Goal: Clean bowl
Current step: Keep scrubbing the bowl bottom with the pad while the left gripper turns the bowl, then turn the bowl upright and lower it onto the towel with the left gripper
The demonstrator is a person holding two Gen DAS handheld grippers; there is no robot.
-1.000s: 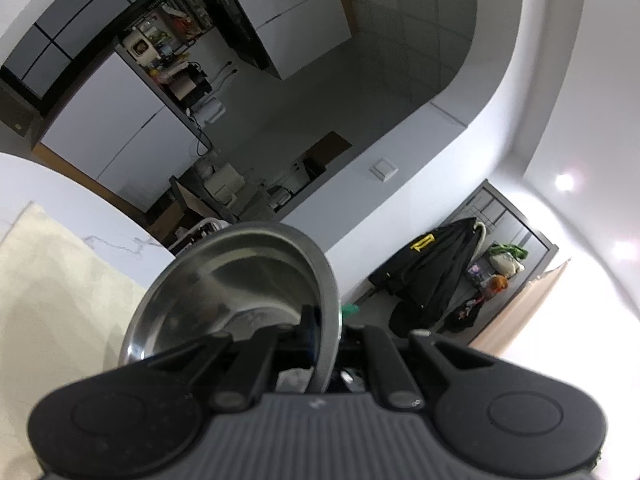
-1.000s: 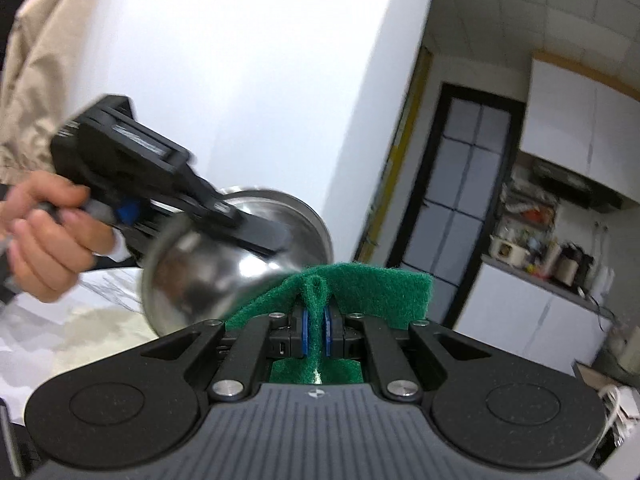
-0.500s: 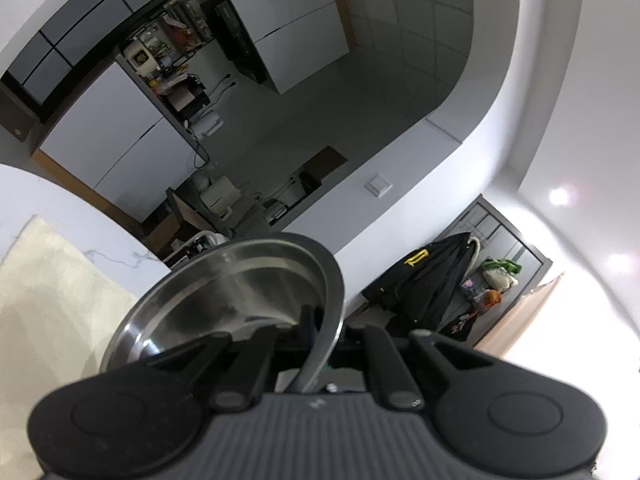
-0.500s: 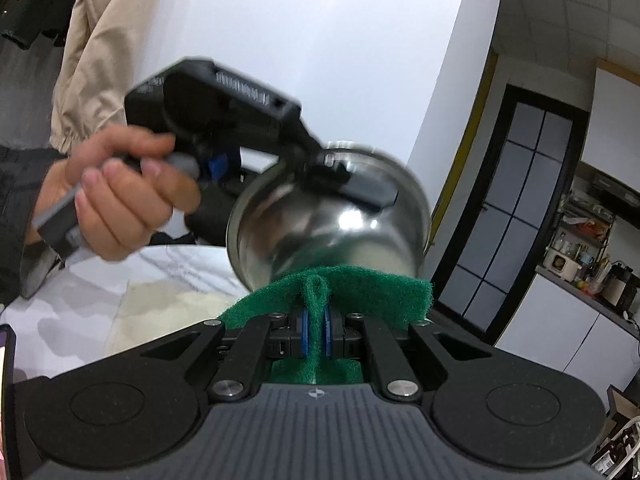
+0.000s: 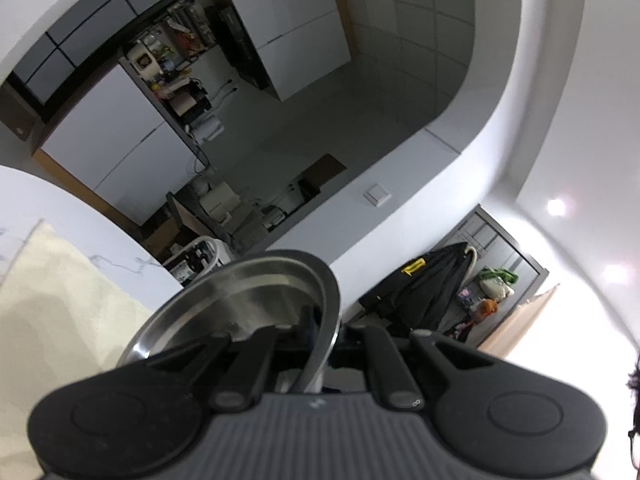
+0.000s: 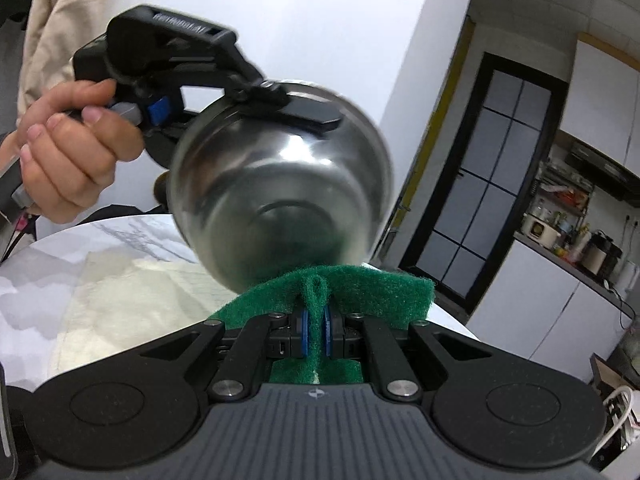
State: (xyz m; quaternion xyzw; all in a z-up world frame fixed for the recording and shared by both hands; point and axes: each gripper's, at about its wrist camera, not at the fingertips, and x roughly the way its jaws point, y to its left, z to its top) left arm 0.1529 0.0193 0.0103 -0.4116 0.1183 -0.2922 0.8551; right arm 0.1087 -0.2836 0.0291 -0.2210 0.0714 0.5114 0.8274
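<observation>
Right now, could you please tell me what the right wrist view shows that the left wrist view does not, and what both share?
Only the right wrist view shows the green scouring pad pinched in the right hand-held gripper, the bowl's rounded outside, and the person's hand holding the left hand-held gripper.

Only the left wrist view shows the bowl's inside, its rim clamped, and dark coats hanging by a wall.

Both share the steel bowl, the cream cloth on the marble table, and the kitchen behind.

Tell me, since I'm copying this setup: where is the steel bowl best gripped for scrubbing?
By its thin rim, coming edge-on from the side, as the left gripper does: the steel bowl has smooth, rounded walls too wide for its fingers, and a rim grip leaves its underside open to the green scouring pad.
</observation>
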